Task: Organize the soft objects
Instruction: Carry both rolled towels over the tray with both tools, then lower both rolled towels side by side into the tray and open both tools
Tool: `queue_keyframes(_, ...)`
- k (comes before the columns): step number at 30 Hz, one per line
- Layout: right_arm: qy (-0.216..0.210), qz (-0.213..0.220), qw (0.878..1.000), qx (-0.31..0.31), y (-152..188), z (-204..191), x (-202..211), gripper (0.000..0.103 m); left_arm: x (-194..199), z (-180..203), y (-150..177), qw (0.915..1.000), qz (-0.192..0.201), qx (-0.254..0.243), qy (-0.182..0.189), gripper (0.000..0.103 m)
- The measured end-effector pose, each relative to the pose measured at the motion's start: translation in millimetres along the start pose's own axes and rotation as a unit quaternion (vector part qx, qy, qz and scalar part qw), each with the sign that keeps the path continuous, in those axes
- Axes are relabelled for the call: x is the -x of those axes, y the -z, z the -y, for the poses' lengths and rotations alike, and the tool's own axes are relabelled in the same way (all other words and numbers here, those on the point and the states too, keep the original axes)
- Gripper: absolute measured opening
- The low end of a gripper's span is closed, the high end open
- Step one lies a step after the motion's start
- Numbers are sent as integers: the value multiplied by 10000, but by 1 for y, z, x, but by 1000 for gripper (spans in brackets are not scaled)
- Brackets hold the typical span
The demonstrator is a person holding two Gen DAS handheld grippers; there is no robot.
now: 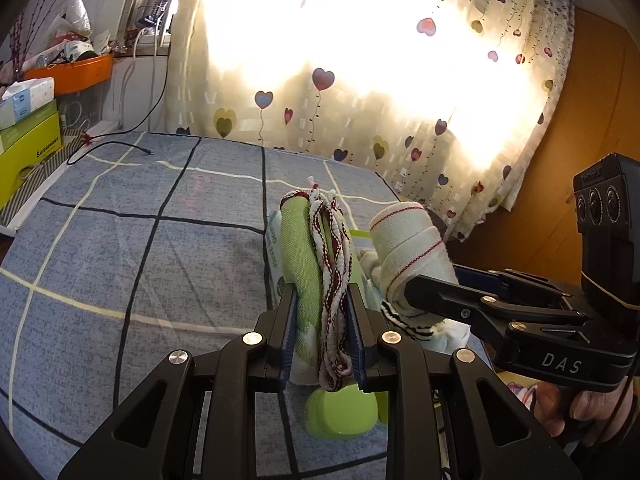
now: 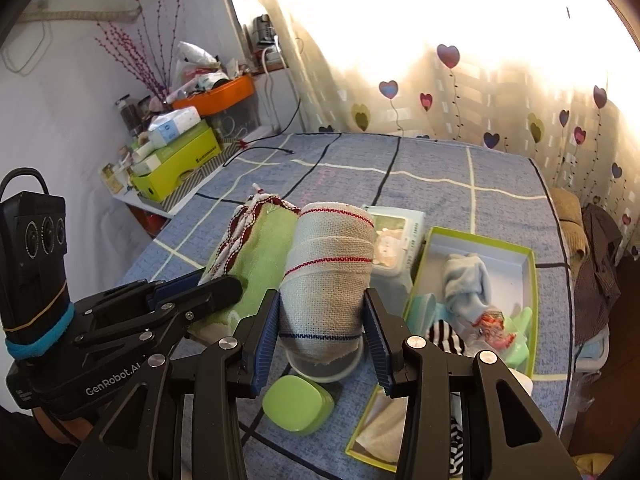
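Left gripper (image 1: pixel 322 320): clamped on a rolled green cloth (image 1: pixel 300 256) with red-and-white braided trim, held off the bed at lower centre of the left wrist view.

Right gripper (image 2: pixel 322 320): its blue pads press both sides of a rolled cream cloth (image 2: pixel 328 264) with red stripes, held beside the green roll at the centre of the right wrist view; we see the two rolls side by side, whether touching we cannot tell.

In the box: a green-rimmed open box (image 2: pixel 532 280) at right of the right wrist view already holds a pale blue sock (image 2: pixel 466 280) and some small bright items; a striped sock (image 2: pixel 446 338) lies over its near edge.

Still loose: a pack of wipes (image 2: pixel 394 240) sits behind the cream roll, a green lidded container (image 2: pixel 298 404) lies on the bed at lower centre, and a second green-edged box (image 2: pixel 380 424) stands open at the bottom.

Progress: we judge the sorting partway done, with both rolls in the air and not yet set down anywhere.

Surface: a bed (image 1: pixel 120 260) under a blue cover crossed by dark and pale lines, a black cable (image 1: pixel 108 148) trailing at its upper left.

Room: a backlit heart-print curtain (image 1: pixel 360 60) fills the top of both views; a cluttered shelf with an orange tray (image 2: pixel 224 96) sits upper left.
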State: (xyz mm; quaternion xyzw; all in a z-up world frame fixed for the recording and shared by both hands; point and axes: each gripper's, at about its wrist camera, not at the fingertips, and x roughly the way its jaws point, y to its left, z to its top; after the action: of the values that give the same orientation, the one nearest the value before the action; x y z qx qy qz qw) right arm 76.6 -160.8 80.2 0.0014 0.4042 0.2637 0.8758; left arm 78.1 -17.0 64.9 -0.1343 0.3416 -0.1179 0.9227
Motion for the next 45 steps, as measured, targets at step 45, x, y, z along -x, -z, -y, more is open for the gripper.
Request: queue_keyframes(45, 844, -472, 9913, -898, 109, 108, 31, 40, -79, 97, 51, 9862, -1319, -754, 665, 24)
